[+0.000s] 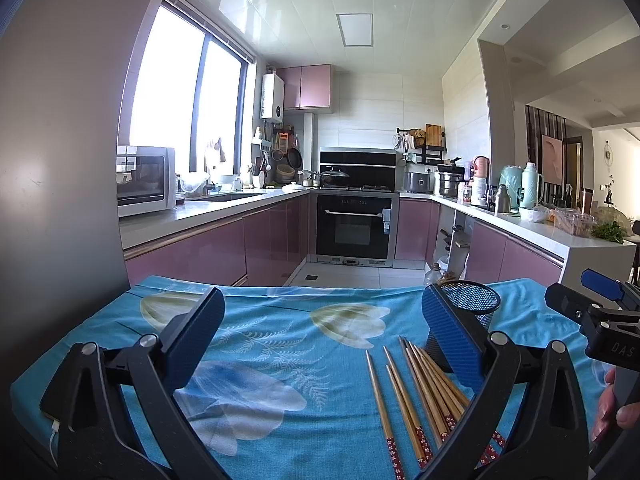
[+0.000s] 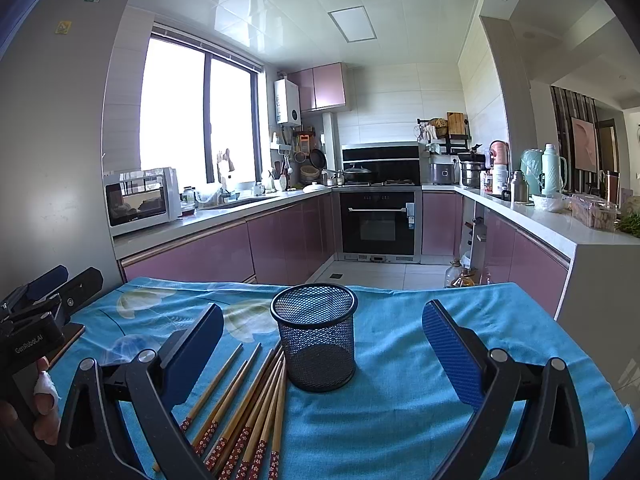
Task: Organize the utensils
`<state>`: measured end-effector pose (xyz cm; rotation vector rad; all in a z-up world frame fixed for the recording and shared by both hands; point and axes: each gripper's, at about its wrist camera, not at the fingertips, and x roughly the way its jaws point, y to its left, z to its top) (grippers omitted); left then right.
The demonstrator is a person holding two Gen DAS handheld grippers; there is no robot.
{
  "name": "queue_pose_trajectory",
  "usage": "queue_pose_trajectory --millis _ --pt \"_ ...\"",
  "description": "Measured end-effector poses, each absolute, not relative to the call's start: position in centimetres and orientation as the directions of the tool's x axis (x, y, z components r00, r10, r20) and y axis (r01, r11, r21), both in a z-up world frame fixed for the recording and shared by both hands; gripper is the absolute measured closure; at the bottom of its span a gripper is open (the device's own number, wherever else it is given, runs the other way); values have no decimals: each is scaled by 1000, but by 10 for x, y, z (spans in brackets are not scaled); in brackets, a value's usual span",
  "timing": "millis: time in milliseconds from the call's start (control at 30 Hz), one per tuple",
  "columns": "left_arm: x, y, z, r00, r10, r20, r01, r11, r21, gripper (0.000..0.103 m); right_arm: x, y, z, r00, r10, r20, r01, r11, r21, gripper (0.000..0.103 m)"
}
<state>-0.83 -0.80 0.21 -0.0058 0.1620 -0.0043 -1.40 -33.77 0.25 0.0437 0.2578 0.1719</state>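
Lying loose, bamboo chopsticks (image 2: 244,412) with red floral ends touch mesh cup (image 2: 314,336).

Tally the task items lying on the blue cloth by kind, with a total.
Chopsticks: 8 (they overlap in the bundle, so the count is approximate)
Black mesh holder: 1
Total: 9
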Motion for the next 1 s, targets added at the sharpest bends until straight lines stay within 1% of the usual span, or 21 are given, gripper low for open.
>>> queue_pose_trajectory --millis 433,1000 --pt "-8 -8 1 986 -7 -165 6 1000 -6 6 -13 -338 3 953 174 -249 -162 984 68 7" --pt "-2 -8 -2 981 -7 -196 6 1000 -5 6 -12 -341 2 951 174 -257 -160 984 74 7"
